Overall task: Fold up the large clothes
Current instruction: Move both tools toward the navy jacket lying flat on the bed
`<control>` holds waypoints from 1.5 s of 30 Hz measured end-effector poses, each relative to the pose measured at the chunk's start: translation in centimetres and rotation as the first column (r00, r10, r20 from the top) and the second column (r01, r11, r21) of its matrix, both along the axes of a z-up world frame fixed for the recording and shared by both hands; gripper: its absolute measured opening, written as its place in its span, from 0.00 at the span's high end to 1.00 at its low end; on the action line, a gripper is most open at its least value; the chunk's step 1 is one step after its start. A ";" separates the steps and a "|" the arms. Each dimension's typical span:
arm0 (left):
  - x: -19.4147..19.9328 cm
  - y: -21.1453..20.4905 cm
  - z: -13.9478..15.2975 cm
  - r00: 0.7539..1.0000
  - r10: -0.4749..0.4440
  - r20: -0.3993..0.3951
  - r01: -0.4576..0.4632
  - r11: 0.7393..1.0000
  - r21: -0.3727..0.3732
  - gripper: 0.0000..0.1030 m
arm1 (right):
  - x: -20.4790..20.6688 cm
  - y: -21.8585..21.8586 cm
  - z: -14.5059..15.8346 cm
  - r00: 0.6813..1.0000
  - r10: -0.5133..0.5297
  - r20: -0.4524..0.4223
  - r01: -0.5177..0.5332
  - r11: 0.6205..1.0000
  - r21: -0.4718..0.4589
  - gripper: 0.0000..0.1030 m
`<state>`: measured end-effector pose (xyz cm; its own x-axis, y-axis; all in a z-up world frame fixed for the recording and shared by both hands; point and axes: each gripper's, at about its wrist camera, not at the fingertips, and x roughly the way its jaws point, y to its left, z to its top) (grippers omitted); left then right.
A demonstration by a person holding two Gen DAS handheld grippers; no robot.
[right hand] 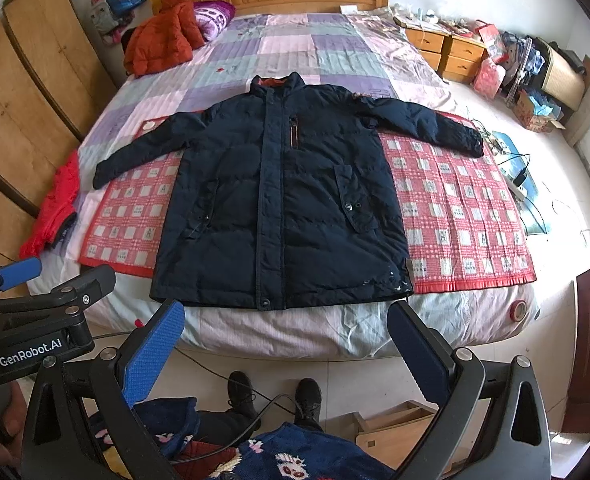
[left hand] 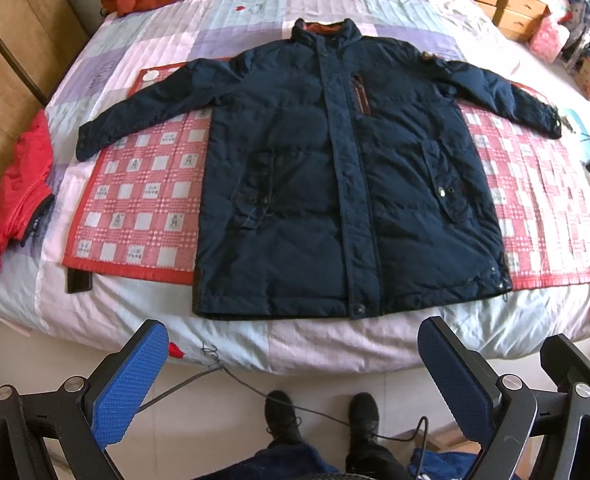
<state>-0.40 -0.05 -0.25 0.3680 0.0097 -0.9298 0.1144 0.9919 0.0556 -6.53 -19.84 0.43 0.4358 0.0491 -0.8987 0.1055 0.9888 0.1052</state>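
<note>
Navy jacket (left hand: 335, 184) lies flat beyond both open hand-held grippers (left hand: 291, 384).

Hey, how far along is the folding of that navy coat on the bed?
Done: the coat lies flat, closed, sleeves spread, on the checked mat. In hand: nothing; the left gripper and right gripper hang open short of the bed. Left: every fold, sleeves and body.
</note>
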 end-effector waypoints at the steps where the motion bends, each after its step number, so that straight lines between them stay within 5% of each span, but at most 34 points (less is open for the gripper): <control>1: 0.0 0.0 0.0 1.000 0.000 0.000 0.000 1.000 0.000 0.01 | 0.1 -0.1 0.0 1.000 0.002 0.000 -0.002 1.000 0.001 0.00; 30: 0.4 -2.5 -0.1 1.000 -0.021 0.006 0.021 1.000 -0.006 0.01 | 0.3 -0.5 0.0 1.000 -0.015 0.003 0.015 1.000 -0.003 0.00; 45: 2.2 -0.1 -0.3 0.997 -0.073 0.006 0.073 0.996 -0.042 0.01 | 0.7 1.2 0.1 0.998 -0.067 0.004 0.067 0.998 -0.022 0.00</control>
<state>1.81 -0.16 -0.54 0.3707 -0.0566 -0.9270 0.1862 0.9824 0.0145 -5.81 -18.62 0.48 0.4406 -0.0002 -0.8977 0.1711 0.9817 0.0837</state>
